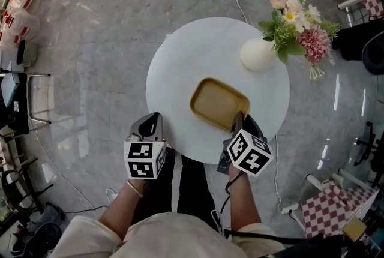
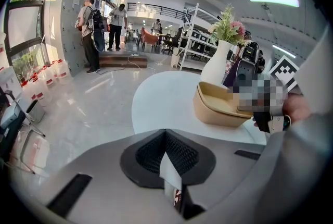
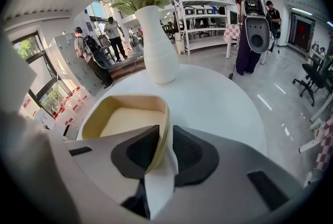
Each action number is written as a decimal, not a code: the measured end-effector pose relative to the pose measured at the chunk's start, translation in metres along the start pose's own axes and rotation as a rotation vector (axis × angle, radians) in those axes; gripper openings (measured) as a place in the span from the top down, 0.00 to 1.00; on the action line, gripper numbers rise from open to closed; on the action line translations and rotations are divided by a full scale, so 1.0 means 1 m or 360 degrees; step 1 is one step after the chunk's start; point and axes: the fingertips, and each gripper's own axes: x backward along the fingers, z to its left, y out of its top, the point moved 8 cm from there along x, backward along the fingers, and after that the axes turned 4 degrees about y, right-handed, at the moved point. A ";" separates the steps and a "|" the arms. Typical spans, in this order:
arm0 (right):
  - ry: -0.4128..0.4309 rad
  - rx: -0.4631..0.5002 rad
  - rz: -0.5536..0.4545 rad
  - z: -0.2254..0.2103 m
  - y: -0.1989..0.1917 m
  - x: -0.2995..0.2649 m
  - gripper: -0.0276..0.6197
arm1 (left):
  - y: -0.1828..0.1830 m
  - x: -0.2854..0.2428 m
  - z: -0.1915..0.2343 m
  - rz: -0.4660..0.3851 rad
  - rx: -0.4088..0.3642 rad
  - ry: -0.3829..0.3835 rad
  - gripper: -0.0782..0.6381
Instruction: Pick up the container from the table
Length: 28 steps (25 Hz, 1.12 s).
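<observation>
In the head view the right gripper is covering the near corner of the container, hiding the jaws' hold on its wall. In the left gripper view the container is hiding the foot of the vase, and the far-off people are showing too small to tell apart.

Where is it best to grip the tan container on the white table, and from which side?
Grip the container by its thin upright wall at the near corner, from the person's side, one jaw inside, one outside. The right gripper pinches it there.
</observation>
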 end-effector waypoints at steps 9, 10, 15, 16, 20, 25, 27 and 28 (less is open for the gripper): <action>-0.0010 -0.0010 0.0002 0.000 0.000 0.000 0.83 | 0.004 -0.001 -0.005 -0.0024 -0.0012 -0.0019 0.87; -0.0012 -0.0010 0.0003 0.000 0.000 0.000 0.84 | 0.004 -0.001 -0.005 -0.0025 -0.0014 -0.0020 0.87; -0.0048 -0.0024 -0.0005 0.000 0.001 0.001 0.87 | 0.003 0.000 -0.004 -0.0023 -0.0016 -0.0018 0.87; -0.0051 -0.0031 -0.0005 -0.001 0.001 0.001 0.88 | 0.003 0.000 -0.004 -0.0023 -0.0016 -0.0017 0.87; -0.0045 -0.0053 -0.0006 -0.002 0.001 0.001 0.88 | 0.002 0.000 -0.002 -0.0021 -0.0024 -0.0017 0.87; -0.0035 -0.0067 -0.0009 -0.002 0.001 0.002 0.89 | 0.005 0.000 -0.002 -0.0033 -0.0015 -0.0022 0.87; -0.0031 -0.0068 -0.0017 -0.001 0.001 0.003 0.89 | 0.006 0.001 -0.002 -0.0038 -0.0015 -0.0025 0.87; -0.0027 -0.0068 -0.0019 -0.001 0.001 0.004 0.89 | 0.007 0.001 -0.002 -0.0040 -0.0017 -0.0027 0.87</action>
